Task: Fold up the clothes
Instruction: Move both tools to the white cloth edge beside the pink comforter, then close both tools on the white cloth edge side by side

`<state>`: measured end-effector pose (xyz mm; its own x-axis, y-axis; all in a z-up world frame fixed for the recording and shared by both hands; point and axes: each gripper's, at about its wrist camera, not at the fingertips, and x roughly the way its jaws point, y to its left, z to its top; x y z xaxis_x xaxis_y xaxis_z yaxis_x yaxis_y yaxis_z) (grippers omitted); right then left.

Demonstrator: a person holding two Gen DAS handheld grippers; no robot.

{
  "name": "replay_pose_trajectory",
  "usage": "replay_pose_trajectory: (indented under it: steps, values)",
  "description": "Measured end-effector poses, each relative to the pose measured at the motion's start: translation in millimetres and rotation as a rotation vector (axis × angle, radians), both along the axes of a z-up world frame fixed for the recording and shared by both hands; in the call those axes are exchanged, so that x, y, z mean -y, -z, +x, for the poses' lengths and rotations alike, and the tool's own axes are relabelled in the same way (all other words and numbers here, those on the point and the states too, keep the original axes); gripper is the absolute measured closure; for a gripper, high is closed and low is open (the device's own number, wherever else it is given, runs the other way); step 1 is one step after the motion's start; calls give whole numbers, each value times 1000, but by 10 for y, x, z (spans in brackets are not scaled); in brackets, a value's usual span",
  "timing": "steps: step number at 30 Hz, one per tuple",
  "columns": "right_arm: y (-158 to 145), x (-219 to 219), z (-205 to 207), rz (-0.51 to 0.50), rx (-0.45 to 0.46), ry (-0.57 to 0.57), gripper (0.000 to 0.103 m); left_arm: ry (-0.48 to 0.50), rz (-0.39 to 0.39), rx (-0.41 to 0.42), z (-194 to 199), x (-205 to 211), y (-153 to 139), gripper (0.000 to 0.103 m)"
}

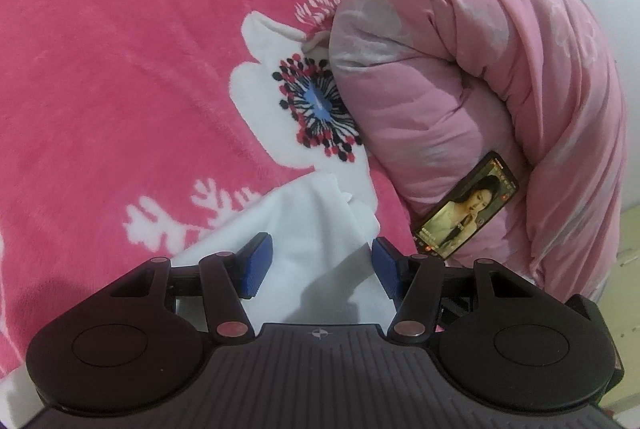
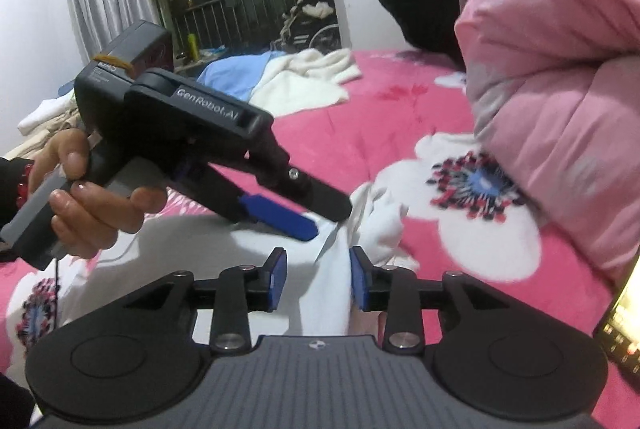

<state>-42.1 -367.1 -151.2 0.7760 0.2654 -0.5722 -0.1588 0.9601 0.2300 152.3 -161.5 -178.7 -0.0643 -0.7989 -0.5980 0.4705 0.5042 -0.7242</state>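
Note:
A white garment lies on the pink flowered bedspread. My left gripper is open, its blue pads either side of the garment's cloth just above it. In the right wrist view the same white garment lies bunched ahead. My right gripper is open over a ridge of the cloth. The left gripper shows there from the side, held by a hand, its jaws apart with tips at the garment's edge.
A rolled pink quilt lies on the right with a lit phone leaning on it. More clothes, white and blue, are heaped at the far side of the bed. A black item lies by the wall.

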Motion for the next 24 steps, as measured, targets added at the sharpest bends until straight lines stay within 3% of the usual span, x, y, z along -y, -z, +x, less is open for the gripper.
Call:
replay_pose_trajectory:
  steps: [4, 8, 15, 19, 24]
  values:
    - [-7, 54, -66, 60, -30, -29, 71, 7, 14, 22, -34, 27, -65, 45]
    - [-44, 11, -140, 49, -13, -64, 87, 34, 33, 47, -96, 73, -173, 44]
    - [-83, -76, -160, 51, 20, -97, 89, 47, 92, 165, -283, 199, -292, 48]
    - [-104, -91, -180, 59, 38, -110, 89, 53, 141, 231, -346, 237, -294, 63]
    - [-110, -93, -188, 77, 46, -121, 86, 27, 143, 215, -304, 193, -274, 79]
